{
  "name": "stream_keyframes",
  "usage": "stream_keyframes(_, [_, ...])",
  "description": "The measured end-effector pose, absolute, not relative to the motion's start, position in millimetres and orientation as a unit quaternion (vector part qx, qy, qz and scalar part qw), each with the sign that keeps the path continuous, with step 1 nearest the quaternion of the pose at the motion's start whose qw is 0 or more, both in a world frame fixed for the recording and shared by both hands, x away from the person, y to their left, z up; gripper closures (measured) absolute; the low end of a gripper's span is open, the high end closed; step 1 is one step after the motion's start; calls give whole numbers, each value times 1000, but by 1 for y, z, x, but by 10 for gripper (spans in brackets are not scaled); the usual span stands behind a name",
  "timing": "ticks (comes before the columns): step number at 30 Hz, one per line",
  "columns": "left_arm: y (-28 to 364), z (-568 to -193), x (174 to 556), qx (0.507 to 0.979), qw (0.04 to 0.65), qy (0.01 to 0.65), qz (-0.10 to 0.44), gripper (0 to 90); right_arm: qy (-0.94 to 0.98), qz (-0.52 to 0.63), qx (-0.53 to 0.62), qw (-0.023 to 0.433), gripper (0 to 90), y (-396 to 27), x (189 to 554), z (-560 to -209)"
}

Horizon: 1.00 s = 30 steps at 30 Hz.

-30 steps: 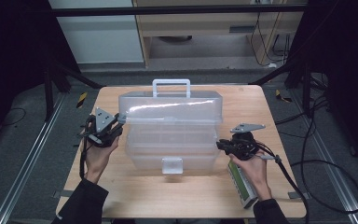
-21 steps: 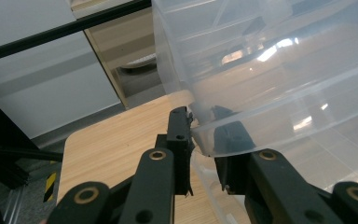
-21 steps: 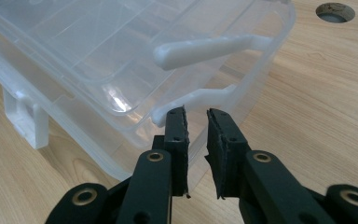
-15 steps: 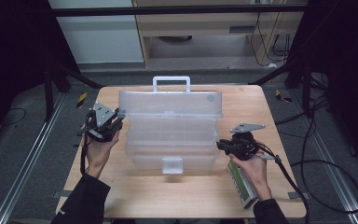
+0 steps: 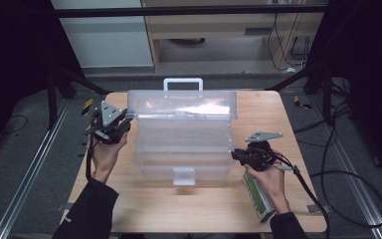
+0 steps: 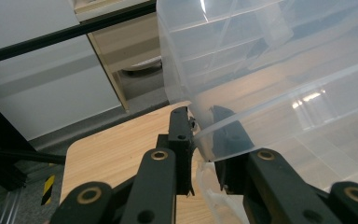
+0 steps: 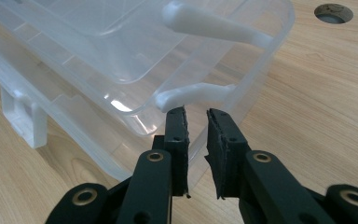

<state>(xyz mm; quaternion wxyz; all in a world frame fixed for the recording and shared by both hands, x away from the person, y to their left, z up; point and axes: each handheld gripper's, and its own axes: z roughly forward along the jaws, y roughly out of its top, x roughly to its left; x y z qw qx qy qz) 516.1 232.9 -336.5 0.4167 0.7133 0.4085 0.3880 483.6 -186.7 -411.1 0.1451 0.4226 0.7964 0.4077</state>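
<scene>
while one clear box sits open, left tool pinches its lid; right tool holds nothing, jaws narrowly apart.

Storage box: clear, slightly milky plastic, smooth and glossy, glare streak on the raised lid. Handle and front latch: opaque white plastic, satin. Table: light wood, visible grain, matt, smooth; a round grey-rimmed hole near its far right corner. Left gripper and right gripper: black matt plastic arms with brass-coloured metal rivets; pads rough and foam-like, ragged at the edges. Grey three-cornered plates look like dull metal. Green bar at the near right edge: glossy plastic or painted. Sleeve: dark matt cloth. Floor rails: brushed metal.
</scene>
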Motion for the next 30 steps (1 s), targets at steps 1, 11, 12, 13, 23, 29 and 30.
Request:
stream_keyframes(1, [233, -336, 516, 713, 417, 409, 388, 773, 796, 408, 423, 145, 784, -187, 484, -411])
stream_keyframes(11, [234, -334, 522, 710, 425, 411, 383, 771, 795, 407, 424, 148, 784, -186, 483, -411])
stream_keyframes(12, [233, -333, 524, 711, 423, 412, 383, 771, 795, 407, 424, 148, 785, -186, 483, -411])
stream_keyframes(13, [233, -332, 524, 711, 422, 411, 383, 771, 795, 407, 425, 148, 784, -186, 483, -411])
stream_keyframes(23, [232, -329, 530, 711, 420, 414, 382, 768, 795, 407, 425, 148, 784, -186, 483, -411])
stream_keyframes(29, [231, -326, 533, 709, 422, 411, 389, 761, 794, 407, 426, 149, 784, -186, 483, -411])
stream_keyframes(30, [231, -326, 533, 709, 422, 411, 389, 761, 794, 407, 426, 149, 784, -186, 483, -411])
